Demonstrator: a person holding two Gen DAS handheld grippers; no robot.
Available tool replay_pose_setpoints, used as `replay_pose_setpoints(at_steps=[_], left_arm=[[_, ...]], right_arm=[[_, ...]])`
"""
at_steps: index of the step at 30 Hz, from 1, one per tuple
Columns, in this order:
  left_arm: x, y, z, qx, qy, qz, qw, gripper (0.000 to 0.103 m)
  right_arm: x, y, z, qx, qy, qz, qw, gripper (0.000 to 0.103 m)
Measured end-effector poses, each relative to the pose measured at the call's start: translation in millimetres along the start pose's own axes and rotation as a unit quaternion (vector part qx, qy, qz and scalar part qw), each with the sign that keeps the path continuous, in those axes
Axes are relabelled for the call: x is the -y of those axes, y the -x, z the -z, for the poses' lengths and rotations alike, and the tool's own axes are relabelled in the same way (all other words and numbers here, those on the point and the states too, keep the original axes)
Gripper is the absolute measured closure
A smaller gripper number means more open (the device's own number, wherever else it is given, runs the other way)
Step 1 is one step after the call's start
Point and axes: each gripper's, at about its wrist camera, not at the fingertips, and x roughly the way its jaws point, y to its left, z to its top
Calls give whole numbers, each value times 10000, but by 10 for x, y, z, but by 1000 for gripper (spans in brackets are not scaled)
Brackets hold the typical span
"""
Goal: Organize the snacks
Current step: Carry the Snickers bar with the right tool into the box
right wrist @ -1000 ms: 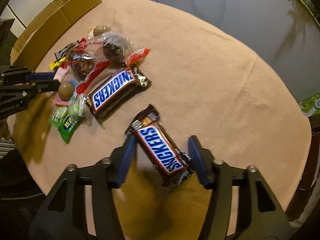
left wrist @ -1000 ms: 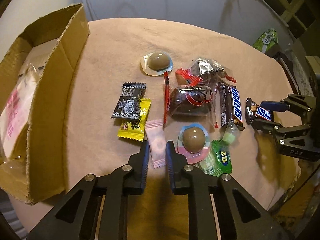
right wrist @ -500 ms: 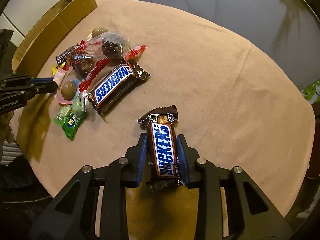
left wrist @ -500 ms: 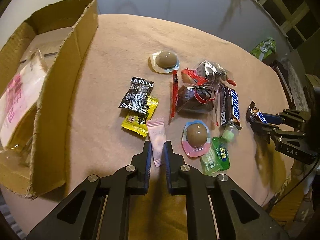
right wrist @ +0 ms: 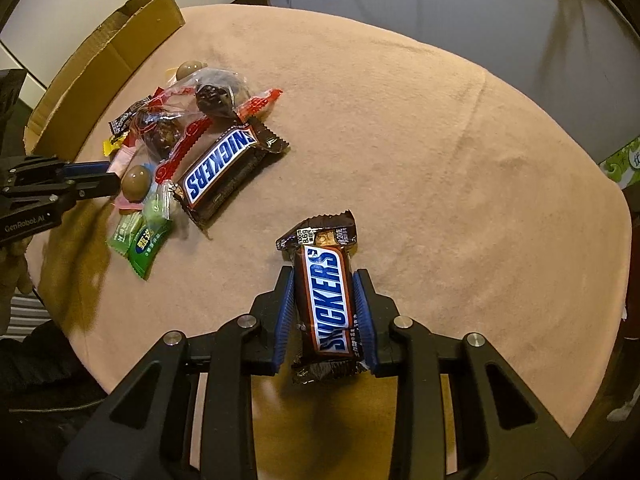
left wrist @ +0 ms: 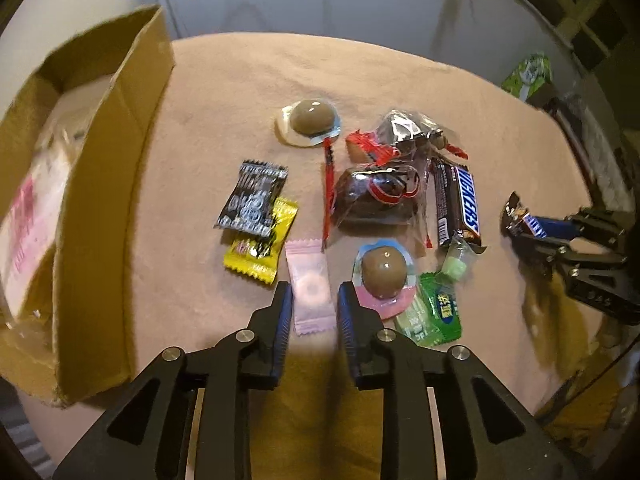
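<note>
The right gripper (right wrist: 325, 312) pinches a small Snickers bar (right wrist: 329, 297) across its width, both blue ribbed pads pressed against the long sides of the glossy brown wrapper. The lengthwise grip keeps the bar in line with the fingers, probably so it can be carried without twisting. The bar appears lifted just off the table (right wrist: 420, 128), well apart from the snack pile on the side away from the cardboard box (right wrist: 100, 60).

The left gripper (left wrist: 313, 309) is spread, its fingers straddling a flat pink sachet (left wrist: 310, 286) with crimped ends; whether the pads touch it cannot be told. The sachet lies at the pile's near edge, nearer the cardboard box than the large Snickers bar (left wrist: 458, 204).

The table cover is a soft, napped peach cloth. The box is corrugated board with a raw torn rim, and seems the likely destination for the snacks. Neighbouring items include a domed brown chocolate egg (left wrist: 385, 272) on a foil-backed blister and thin green packets (left wrist: 436, 314).
</note>
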Motion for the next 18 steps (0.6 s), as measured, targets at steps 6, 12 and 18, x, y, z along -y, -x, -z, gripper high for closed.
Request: replay_pose_setpoints(at_steps=[6,12,18], left_arm=[[173,-36,-25,165,-405,-248,9987,86],[-121,184,64,311,126,167,9993,86],[-312,487,76,568,416,339,9969,86]], right_arm=[[-44,1,-1,3,8,37,10000,73],[-58,133,21,181,-96,-45,9998,73],[-117,340,-76,414,-75,-124,9990,73]])
